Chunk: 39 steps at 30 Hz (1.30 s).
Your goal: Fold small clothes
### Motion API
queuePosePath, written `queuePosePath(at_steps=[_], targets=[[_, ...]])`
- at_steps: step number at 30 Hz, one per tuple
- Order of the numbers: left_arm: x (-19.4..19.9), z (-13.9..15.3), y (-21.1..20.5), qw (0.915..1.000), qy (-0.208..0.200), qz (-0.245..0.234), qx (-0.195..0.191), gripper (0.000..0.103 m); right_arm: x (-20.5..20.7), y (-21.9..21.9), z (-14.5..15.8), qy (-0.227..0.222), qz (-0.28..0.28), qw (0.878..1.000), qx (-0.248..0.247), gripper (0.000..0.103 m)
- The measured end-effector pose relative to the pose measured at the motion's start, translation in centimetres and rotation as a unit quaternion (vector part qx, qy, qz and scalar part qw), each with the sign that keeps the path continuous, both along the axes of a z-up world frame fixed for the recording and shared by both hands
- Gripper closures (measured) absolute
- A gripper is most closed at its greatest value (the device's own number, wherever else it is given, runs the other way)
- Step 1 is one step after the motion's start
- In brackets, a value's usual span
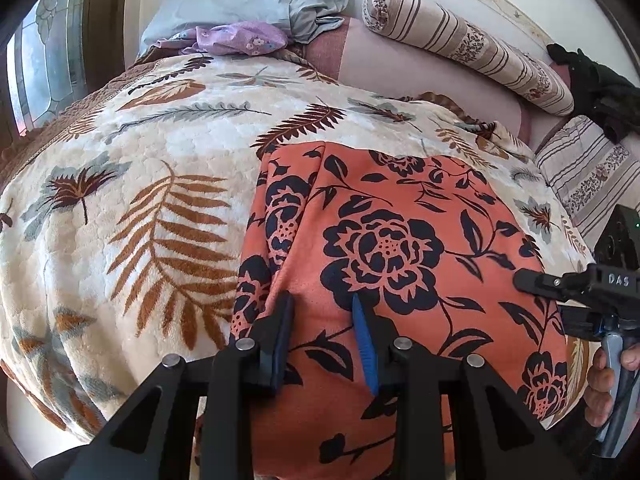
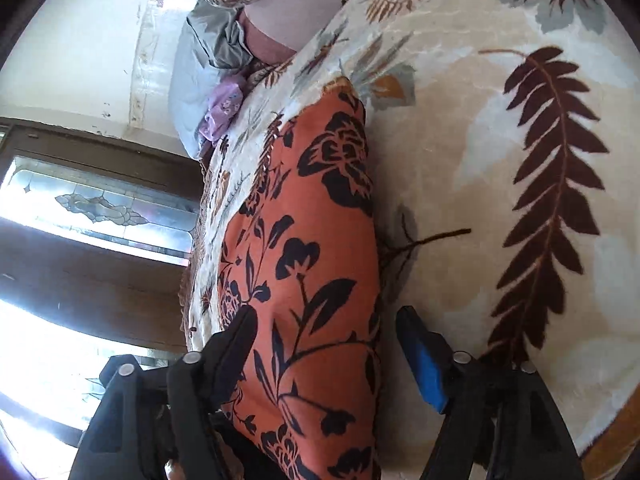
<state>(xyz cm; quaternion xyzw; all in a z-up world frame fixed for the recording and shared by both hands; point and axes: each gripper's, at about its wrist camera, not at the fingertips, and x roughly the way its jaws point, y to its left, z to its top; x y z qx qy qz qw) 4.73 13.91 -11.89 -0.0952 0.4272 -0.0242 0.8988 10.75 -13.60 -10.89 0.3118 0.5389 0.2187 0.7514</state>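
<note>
Orange black-flowered garment [image 1: 384, 248] spread on leaf-print blanket [image 1: 132, 216] over the bed, left gripper [image 1: 322, 308] fingers narrowly parted, pinching a raised fold of it, right gripper [image 2: 324, 320] fingers straddling the garment's edge, grip unclear

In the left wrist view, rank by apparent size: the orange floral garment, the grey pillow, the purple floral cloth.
1. orange floral garment, largest, though it lies nearest the camera.
2. grey pillow, farther back.
3. purple floral cloth, smallest, lying against the pillow.
</note>
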Motion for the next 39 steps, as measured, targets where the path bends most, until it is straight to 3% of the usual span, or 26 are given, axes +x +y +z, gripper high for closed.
queuePosePath(at_steps=[2, 4, 6, 7, 8, 9, 10, 13, 16, 17, 21, 23, 25, 26, 27, 28, 30, 32, 33, 34, 35, 37, 39], targets=[[0.0, 0.0, 0.1, 1.0000, 0.000, 0.000, -0.001, 0.070, -0.8, 2.3, 2.5, -0.061, 0.039, 0.992, -0.099, 0.066], [0.1, -0.1, 0.2, 1.0000, 0.000, 0.001, -0.005, 0.070, -1.2, 3.4, 3.6, -0.084, 0.060, 0.985, -0.140, 0.066], [0.2, -0.1, 0.1, 1.0000, 0.000, 0.000, -0.003, 0.070, -0.5, 2.5, 2.7, -0.053, 0.052, 0.991, -0.111, 0.061], [0.2, -0.1, 0.0, 1.0000, -0.001, 0.000, -0.001, 0.070, 0.1, 1.5, 1.9, -0.028, 0.031, 0.996, -0.081, 0.052], [0.2, -0.1, 0.0, 1.0000, -0.001, 0.000, 0.002, 0.070, 0.2, 0.3, 1.4, -0.015, 0.006, 0.998, -0.064, 0.031], [0.2, -0.1, -0.1, 1.0000, -0.002, -0.001, 0.003, 0.070, 0.4, -0.5, 1.2, -0.011, -0.019, 0.998, -0.054, 0.022], [0.2, -0.1, -0.1, 1.0000, -0.002, -0.001, 0.004, 0.070, 0.7, -1.1, 1.2, -0.009, -0.038, 0.998, -0.043, 0.022], [0.3, -0.1, -0.2, 1.0000, -0.003, -0.002, 0.007, 0.070, 2.0, -1.6, 0.5, -0.003, -0.045, 0.999, -0.003, 0.022], [0.3, -0.1, -0.2, 0.9999, -0.004, -0.003, 0.010, 0.070, 3.7, -0.5, -0.4, -0.001, -0.023, 1.000, -0.022, 0.029], [0.3, -0.2, -0.2, 0.9999, -0.005, -0.004, 0.009, 0.070, 3.8, 0.1, -0.3, -0.010, -0.007, 0.999, -0.031, 0.060], [0.4, -0.2, -0.1, 0.9999, -0.005, -0.003, 0.010, 0.070, 2.8, 3.1, 2.6, -0.072, 0.029, 0.988, -0.133, 0.065], [0.4, -0.2, -0.1, 1.0000, -0.004, -0.002, 0.009, 0.070, 2.8, 3.1, 2.7, -0.072, 0.031, 0.987, -0.138, 0.064], [0.4, -0.2, -0.2, 0.9999, -0.006, -0.005, 0.012, 0.070, 3.8, 2.2, 1.0, -0.025, 0.005, 0.995, -0.095, 0.040], [0.4, -0.2, -0.3, 0.9999, -0.007, -0.006, 0.014, 0.070, 4.1, 1.6, 0.1, 0.003, -0.016, 0.997, -0.077, 0.020], [0.4, -0.2, -0.2, 0.9999, -0.008, -0.007, 0.013, 0.070, 3.9, 0.9, -0.3, 0.004, -0.030, 0.998, -0.052, 0.020], [0.4, -0.2, -0.1, 0.9999, -0.009, -0.007, 0.010, 0.070, 3.6, 1.2, 0.1, -0.008, -0.019, 0.998, -0.058, 0.024], [0.3, 0.0, 0.6, 0.9997, -0.014, -0.002, -0.018, 0.069, 2.7, 2.5, 1.5, -0.047, 0.027, 0.994, -0.099, 0.050], [0.1, 0.6, 2.7, 0.9960, -0.024, 0.021, -0.083, 0.066, 1.6, 3.1, 2.6, -0.064, 0.045, 0.989, -0.126, 0.045], [-0.2, 1.0, 4.1, 0.9921, -0.034, 0.047, -0.111, 0.058, 1.3, 3.1, 2.8, -0.062, 0.044, 0.989, -0.125, 0.037], [-0.6, 1.3, 5.4, 0.9878, -0.043, 0.082, -0.125, 0.034, 0.7, 2.8, 2.6, -0.055, 0.045, 0.991, -0.111, 0.031], [-0.8, 1.2, 6.4, 0.9835, -0.045, 0.109, -0.138, 0.021, 0.4, 2.5, 2.4, -0.049, 0.046, 0.993, -0.097, 0.026], [0.0, -0.5, 7.4, 0.9756, 0.001, 0.092, -0.199, 0.022, -0.2, 2.4, 1.6, -0.041, 0.049, 0.993, -0.097, 0.026], [0.8, -2.5, 7.1, 0.9630, 0.052, 0.061, -0.257, 0.038, -0.7, 2.3, 1.1, -0.038, 0.043, 0.994, -0.088, 0.026]])
